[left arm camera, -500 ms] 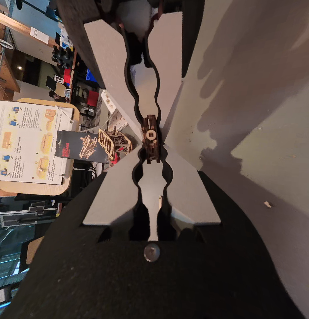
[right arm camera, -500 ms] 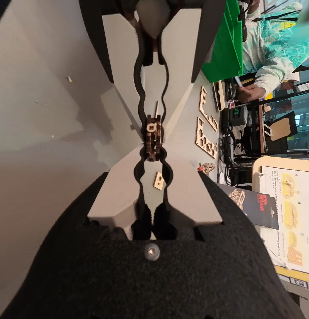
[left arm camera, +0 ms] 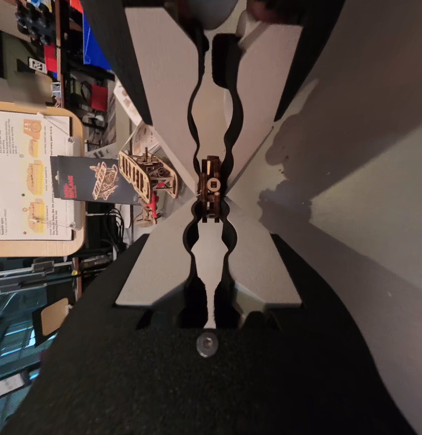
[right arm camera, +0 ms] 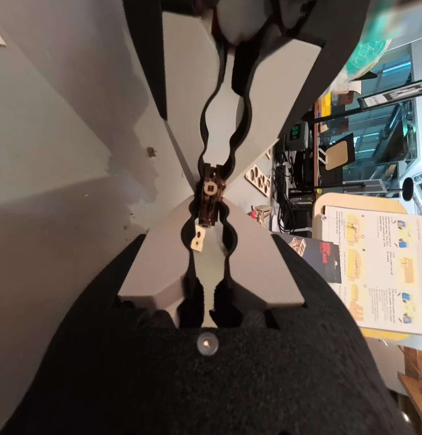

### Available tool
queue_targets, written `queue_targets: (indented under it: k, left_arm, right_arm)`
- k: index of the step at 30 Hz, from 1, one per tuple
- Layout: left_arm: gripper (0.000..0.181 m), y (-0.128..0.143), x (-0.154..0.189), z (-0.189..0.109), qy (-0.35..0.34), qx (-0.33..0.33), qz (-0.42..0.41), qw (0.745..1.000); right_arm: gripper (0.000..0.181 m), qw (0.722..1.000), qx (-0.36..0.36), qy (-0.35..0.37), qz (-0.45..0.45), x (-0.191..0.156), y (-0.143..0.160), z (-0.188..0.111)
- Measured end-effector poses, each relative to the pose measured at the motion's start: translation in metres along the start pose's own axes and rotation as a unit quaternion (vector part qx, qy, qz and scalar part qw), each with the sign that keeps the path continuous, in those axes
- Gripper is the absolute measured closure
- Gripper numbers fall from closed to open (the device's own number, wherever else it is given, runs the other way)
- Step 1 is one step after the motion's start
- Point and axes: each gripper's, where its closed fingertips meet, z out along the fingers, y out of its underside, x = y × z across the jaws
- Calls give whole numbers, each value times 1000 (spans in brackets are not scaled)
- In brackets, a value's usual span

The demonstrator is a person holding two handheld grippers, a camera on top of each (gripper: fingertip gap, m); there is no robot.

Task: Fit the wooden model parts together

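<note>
A small dark wooden assembly [left arm camera: 210,186] with a pale round washer on its face is held above the grey table [left arm camera: 346,211]. My left gripper [left arm camera: 210,207] comes from below in the left wrist view and is shut on its near end. My right gripper [left arm camera: 211,169] comes from above, tip to tip, shut on the far end. In the right wrist view the assembly [right arm camera: 210,193] sits between my right gripper [right arm camera: 208,207] and the left gripper [right arm camera: 213,174]. A small pale flat piece with two holes [right arm camera: 198,240] lies on the table beneath.
A finished wooden biplane model [left arm camera: 146,183], a black card [left arm camera: 87,179] and an instruction sheet on a wooden board [left arm camera: 28,176] stand at the table's edge. Punched wooden part sheets [right arm camera: 259,181] lie nearby. A small wood scrap [right arm camera: 150,151] lies on the table. Left tips and right tips are each some 35 centimetres from the black card [left arm camera: 87,179].
Both grippers stay shut on the assembly, tip to tip. The views have swung a little; the pale flat piece now shows at the left of the gap under my right gripper.
</note>
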Motion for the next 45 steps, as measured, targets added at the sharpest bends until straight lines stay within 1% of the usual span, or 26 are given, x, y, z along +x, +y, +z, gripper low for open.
queue_targets:
  k: [3,6,9,15,19,20,22,24,25,27,28,29,31,34,37,40,43,45]
  left_arm:
    - [171,1,-4,3,-11,-20,-4,1000]
    - [170,0,-6,3,-18,-25,6,1000]
    - [170,1,0,5,-9,-22,11,1000]
    - [171,3,6,7,-3,-21,9,1000]
    - [171,6,5,7,-10,-23,14,1000]
    - [170,6,4,6,-14,-16,11,1000]
    - [170,5,4,4,5,0,-2,1000]
    - [170,0,-3,-1,6,49,-23,999]
    - [169,-2,-6,-4,3,74,-37,997]
    - [165,-4,-10,-8,4,102,-59,993]
    - [162,-4,-11,-8,2,110,-64,992]
    - [168,-3,-12,-8,-4,114,-62,991]
    - [168,1,-13,-6,-15,110,-57,992]
    - [170,4,-11,-5,-8,106,-62,992]
    - [170,11,-6,2,-1,63,-49,997]
    - [170,22,-7,6,-4,24,-30,999]
    - [170,19,-7,3,6,29,-30,999]
    - [170,18,-8,2,8,20,-20,1000]
  right_arm:
    - [169,999,-26,-28,29,3,4,1]
    - [170,999,-23,-25,15,4,5,1]
    - [170,999,-25,-39,8,-2,7,2]
    - [171,998,-25,-56,17,-8,8,4]
    - [171,999,-15,-47,18,-6,7,7]
    - [171,999,-10,-46,23,-4,7,7]
    - [170,998,14,-45,44,-4,4,6]
    - [170,996,38,-42,68,3,2,3]
    - [170,993,56,-55,90,5,0,1]
    - [170,987,85,-67,120,7,-2,0]
    - [170,987,93,-66,113,7,-3,-1]
    - [170,989,93,-53,103,11,-3,0]
    - [170,989,91,-56,105,12,-2,2]
    - [170,988,95,-59,108,9,-2,4]
    - [169,992,55,-59,99,3,2,12]
    - [169,994,50,-47,90,7,-5,10]
    - [166,996,36,-38,74,8,-5,12]
    - [169,996,38,-39,68,7,-6,12]
